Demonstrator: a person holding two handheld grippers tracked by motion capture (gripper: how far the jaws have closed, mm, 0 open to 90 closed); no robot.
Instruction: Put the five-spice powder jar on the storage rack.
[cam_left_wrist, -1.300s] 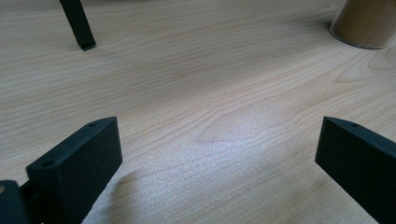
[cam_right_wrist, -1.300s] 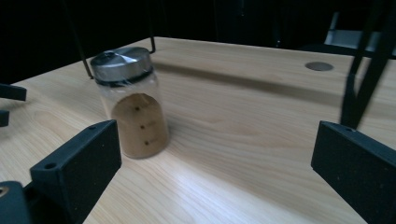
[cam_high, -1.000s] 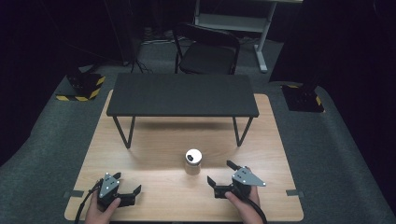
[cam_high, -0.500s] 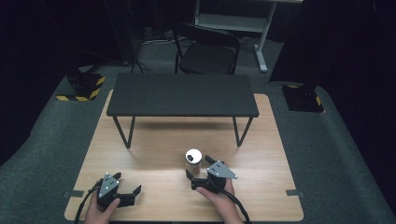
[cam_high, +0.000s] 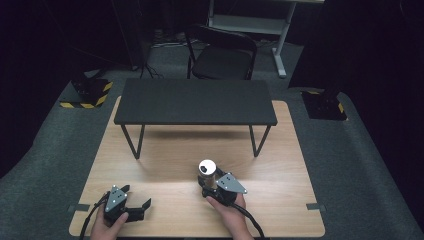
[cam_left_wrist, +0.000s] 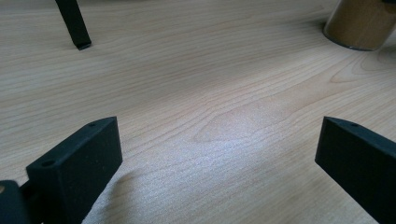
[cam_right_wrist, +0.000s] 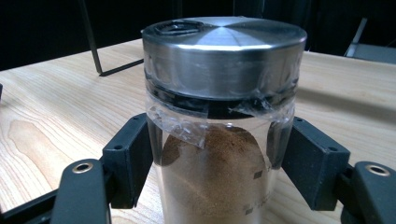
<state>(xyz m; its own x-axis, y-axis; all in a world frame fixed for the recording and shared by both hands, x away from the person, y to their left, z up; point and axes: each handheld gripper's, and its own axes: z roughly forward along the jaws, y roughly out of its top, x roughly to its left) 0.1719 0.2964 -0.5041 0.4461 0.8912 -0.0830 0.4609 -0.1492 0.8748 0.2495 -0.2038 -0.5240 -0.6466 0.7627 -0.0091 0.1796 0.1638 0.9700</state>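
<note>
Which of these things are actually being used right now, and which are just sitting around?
In use:
- spice jar with metal lid, standing on the wooden table
- right gripper, shut on the jar

Just there:
- left gripper, open, holding nothing
- black bench
- folding chair

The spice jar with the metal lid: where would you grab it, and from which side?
Grip the jar around its clear glass body, below the taped metal lid, coming in level from the person's side. It stands upright and round, so the right gripper clamps both flanks, as it does now.
</note>
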